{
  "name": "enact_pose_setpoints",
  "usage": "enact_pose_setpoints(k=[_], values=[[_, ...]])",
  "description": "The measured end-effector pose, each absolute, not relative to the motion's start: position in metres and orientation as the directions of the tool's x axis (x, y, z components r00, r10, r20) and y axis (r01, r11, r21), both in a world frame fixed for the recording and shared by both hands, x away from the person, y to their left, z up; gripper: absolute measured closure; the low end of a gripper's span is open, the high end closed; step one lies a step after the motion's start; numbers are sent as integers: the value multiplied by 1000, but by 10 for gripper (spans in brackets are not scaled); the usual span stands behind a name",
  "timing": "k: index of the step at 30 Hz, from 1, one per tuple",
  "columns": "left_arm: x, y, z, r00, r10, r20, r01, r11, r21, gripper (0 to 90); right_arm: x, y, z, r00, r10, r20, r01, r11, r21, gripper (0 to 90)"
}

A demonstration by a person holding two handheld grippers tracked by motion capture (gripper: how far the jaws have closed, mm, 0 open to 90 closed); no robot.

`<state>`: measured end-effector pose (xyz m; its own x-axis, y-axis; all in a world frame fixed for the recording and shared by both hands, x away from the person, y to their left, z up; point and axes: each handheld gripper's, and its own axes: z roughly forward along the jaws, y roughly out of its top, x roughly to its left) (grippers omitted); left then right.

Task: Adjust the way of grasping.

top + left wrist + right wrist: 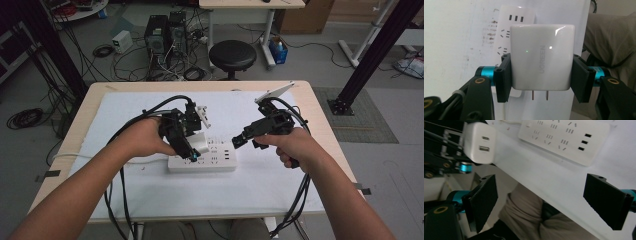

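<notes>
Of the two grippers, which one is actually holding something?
The left gripper: its fingers clamp the sides of the white charger, prongs bare. The right gripper has fingers spread wide with nothing between them.

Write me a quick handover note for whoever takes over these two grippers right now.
Left gripper: shut on the white charger, fingers clamping its two sides, prongs bare and out of any socket.
Right gripper: open, holding nothing, hovering by the right end of the power strip.
The power strip lies flat on the white cloth mid-table; the charger is held just above its left part.
Done: charger is grasped.
Left: the charger is not in a socket; whether it is going in or has come out, I cannot tell.
</notes>
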<state>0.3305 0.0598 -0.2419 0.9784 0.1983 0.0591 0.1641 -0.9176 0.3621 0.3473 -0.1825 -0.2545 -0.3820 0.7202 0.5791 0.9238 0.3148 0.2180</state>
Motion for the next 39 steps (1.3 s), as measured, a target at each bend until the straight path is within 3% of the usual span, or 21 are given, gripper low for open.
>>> enact_pose_setpoints(k=[9, 27, 30, 32, 38, 39], values=[[328, 49, -245, 981, 180, 73, 140, -917, 372, 425, 349, -189, -265, -282, 664, 692, 959, 200, 199, 118], [324, 28, -251, 986, 132, 103, 80, -914, 398, 424, 351, -172, -289, -208, 532, 821, 976, 172, 136, 120], [324, 25, -251, 987, 123, 104, 71, -913, 403, 425, 351, -169, -294, -194, 515, 835, 978, 169, 122, 160], [324, 24, -252, 987, 124, 104, 72, -912, 403, 424, 350, -169, -297, -197, 517, 833, 978, 163, 130, 243], [326, 22, -252, 987, 124, 103, 70, -905, 420, 425, 350, -168, -300, -175, 467, 867, 981, 160, 111, 293], [326, 22, -252, 987, 121, 106, 66, -906, 418, 425, 350, -166, -300, -181, 460, 869, 979, 166, 116, 350]])
